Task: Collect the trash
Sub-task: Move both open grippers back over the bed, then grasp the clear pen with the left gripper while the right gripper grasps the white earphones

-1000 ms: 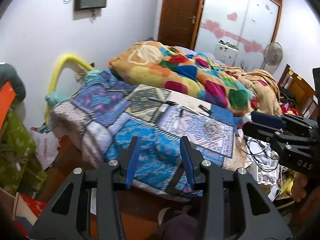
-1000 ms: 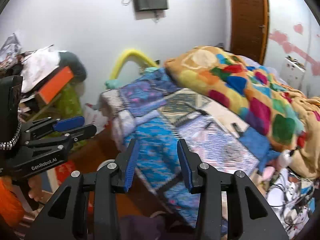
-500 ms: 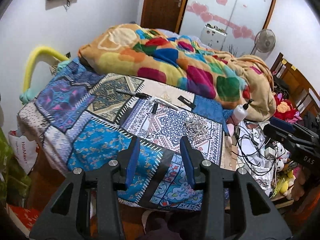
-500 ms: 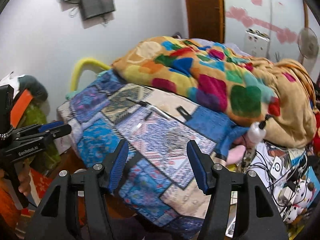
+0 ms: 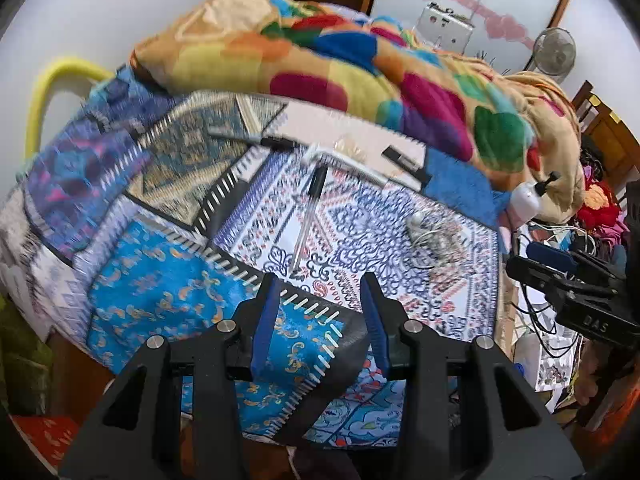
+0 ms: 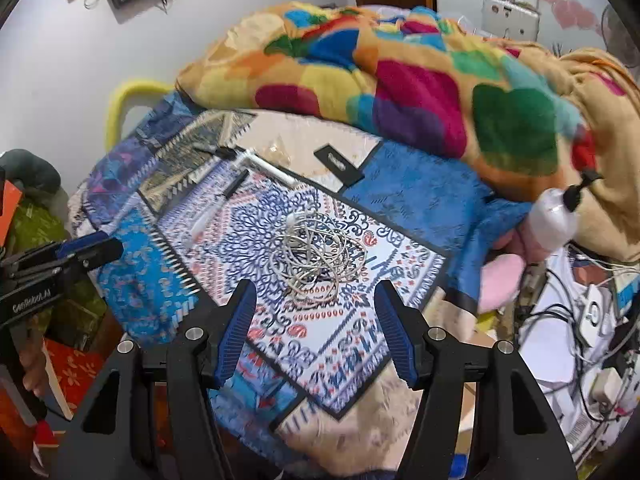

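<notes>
- Currently left gripper (image 5: 320, 280) jaws part open, empty; "GenRobot.AI" printed on it.
- Right gripper (image 6: 316, 292) wider, empty; reads "DAS".
- Cable tangle (image 6: 316, 256) on bedspread (image 6: 416, 196), pen (image 5: 310, 212) alongside.

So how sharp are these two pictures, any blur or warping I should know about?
Left wrist view: the quilt and the bedspread's far left side are smeared by motion blur, while the claw stays crisp. Right wrist view: the tangled cord is fairly sharp, the spray bottle soft. Both views bulge like a fisheye, with dark corners.
</notes>
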`<state>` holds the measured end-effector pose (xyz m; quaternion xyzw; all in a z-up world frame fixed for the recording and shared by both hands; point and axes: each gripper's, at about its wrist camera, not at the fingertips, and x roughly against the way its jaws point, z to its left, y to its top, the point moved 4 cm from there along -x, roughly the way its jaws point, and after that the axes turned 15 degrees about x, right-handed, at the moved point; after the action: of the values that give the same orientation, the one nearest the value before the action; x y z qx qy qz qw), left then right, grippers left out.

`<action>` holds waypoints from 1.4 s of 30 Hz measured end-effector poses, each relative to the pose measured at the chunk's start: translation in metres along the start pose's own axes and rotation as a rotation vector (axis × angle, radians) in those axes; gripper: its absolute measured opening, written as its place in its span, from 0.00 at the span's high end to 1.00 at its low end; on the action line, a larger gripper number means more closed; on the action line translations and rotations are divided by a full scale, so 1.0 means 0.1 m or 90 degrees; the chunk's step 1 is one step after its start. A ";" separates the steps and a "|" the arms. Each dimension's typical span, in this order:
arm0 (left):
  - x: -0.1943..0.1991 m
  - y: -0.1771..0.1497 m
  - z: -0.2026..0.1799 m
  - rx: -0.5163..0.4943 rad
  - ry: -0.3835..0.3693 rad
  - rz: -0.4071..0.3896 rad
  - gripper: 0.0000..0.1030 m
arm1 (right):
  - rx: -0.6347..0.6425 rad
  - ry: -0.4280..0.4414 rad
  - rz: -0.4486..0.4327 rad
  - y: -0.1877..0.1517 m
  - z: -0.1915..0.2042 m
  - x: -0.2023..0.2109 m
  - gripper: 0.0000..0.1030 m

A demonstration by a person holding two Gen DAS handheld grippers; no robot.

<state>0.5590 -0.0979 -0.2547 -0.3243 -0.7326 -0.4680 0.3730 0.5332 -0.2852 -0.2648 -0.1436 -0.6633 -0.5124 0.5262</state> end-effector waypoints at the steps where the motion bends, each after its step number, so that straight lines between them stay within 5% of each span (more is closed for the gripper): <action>1: -0.08 -0.01 0.02 0.001 0.001 0.007 0.60 | 0.000 -0.003 0.004 0.01 -0.01 -0.07 0.44; 8: -0.53 -0.10 0.06 -0.017 0.017 0.027 0.60 | -0.018 -0.026 0.025 0.03 -0.15 -0.56 0.44; 17: -0.78 0.16 -0.01 -0.055 0.019 -0.011 0.60 | 0.026 -0.059 -0.009 -0.06 0.01 -0.65 0.45; 22: -0.97 0.37 -0.02 -0.048 0.005 -0.001 0.60 | 0.052 -0.048 -0.022 -0.07 0.05 -0.66 0.77; 25: -1.07 0.44 -0.04 -0.051 0.001 0.004 0.67 | 0.043 -0.017 -0.017 -0.05 0.02 -0.65 0.88; 35: -1.19 0.37 -0.12 -0.093 0.056 -0.003 0.93 | -0.027 0.017 -0.033 -0.02 -0.13 -0.50 0.91; 42: -1.16 0.31 -0.20 -0.088 0.068 0.010 0.93 | -0.039 0.007 -0.041 0.12 -0.14 -0.41 0.91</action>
<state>0.6492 -0.1197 -0.3342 -0.3296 -0.6749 -0.5312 0.3920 0.5665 -0.2773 -0.2938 -0.1354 -0.6488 -0.5499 0.5082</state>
